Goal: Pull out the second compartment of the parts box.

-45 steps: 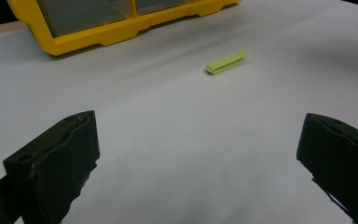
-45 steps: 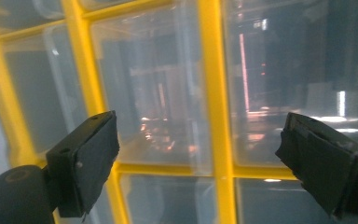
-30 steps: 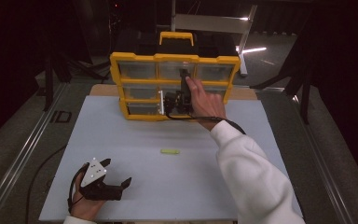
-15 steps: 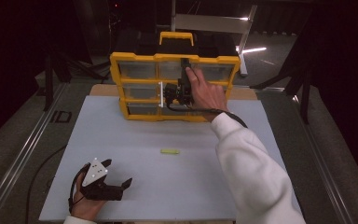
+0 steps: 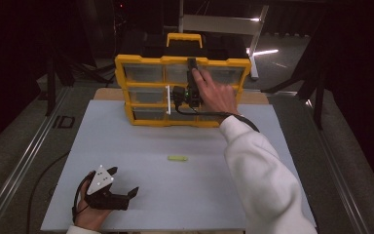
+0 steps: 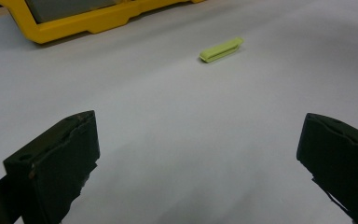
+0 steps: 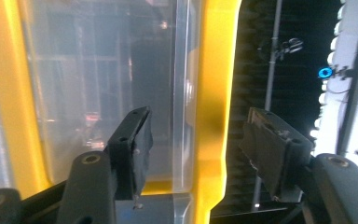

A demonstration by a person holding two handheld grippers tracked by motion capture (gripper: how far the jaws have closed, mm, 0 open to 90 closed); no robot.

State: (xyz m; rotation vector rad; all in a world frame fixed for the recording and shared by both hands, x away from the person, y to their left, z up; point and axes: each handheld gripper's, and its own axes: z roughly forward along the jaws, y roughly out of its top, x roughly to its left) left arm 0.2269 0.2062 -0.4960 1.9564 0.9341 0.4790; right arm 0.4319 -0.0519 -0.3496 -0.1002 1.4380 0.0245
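Note:
A yellow organizer (image 5: 141, 61) with clear drawers stands upright at the far middle of the white tabletop (image 5: 126, 146). My right gripper (image 5: 192, 66) reaches up its front to the top edge. In the right gripper view its jaws have just been closing and straddle a yellow frame bar (image 7: 216, 93) and a clear drawer lip (image 7: 182, 93). A gap still shows on each side at my right gripper (image 7: 193, 135). A small lime-green piece (image 5: 177, 158) lies flat mid-table. My left gripper (image 5: 124, 181) rests open and empty at the near left, with the green piece (image 6: 221, 50) ahead of it.
The organizer's yellow base (image 6: 65, 28) sits beyond the green piece in the left gripper view. A black-and-yellow handle (image 5: 184, 41) tops the organizer. Metal rails (image 5: 34, 146) run along both sides of the table. A cable (image 5: 238, 117) trails from the right gripper.
The right hand has shifted slightly upward along the organizer's front. The left gripper and the green piece lie as before.

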